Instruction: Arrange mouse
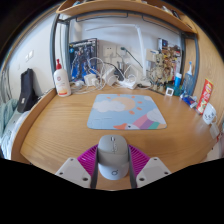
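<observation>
fingers (113, 172) clamp grey mouse (113, 157) above wooden desk (60, 130), mousepad (126, 111) ahead.

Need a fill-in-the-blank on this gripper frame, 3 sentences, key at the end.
The grey mouse sits between the two ____ of the gripper.
The mouse pad lies on the wooden ____, beyond the mouse.
The white bottle beside the desk's back edge has a ____ cap.
Missing words: fingers; desk; red.

Evenly bright, soft shadows — fisheye-bent edges
</observation>
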The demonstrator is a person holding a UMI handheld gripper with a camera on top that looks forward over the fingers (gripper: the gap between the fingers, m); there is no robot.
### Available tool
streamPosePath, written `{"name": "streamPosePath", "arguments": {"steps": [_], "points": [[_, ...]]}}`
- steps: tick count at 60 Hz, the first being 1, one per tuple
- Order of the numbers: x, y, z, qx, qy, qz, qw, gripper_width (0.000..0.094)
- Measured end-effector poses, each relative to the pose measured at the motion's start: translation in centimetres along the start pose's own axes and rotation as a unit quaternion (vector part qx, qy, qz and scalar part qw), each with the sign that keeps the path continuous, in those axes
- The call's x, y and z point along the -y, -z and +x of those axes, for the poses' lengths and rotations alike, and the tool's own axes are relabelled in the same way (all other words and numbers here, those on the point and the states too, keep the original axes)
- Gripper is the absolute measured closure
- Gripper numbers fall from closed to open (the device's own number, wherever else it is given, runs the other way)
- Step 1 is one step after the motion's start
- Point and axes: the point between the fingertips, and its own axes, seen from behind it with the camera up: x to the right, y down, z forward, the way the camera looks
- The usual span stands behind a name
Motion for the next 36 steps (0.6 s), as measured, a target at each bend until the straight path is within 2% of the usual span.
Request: {"name": "streamPosePath", "arguments": {"steps": [9,17,21,29,36], "points": [[-0.2,0.1,-0.7,-0.008,0.007,-0.011,1.000,0.0595],[-0.5,1.2,-1.0,0.003,0.020,-0.045,0.999,0.0603],[1.0,3.7,-1.6,0.017,0.023,-0.044,0.999,0.0602],[9.3,8.9,-0.1,0.009,0.008,0.018,1.000,0.0602],[16.6,9.9,2.7,-0.014,0.006,0.069,0.998,0.0600]]}}
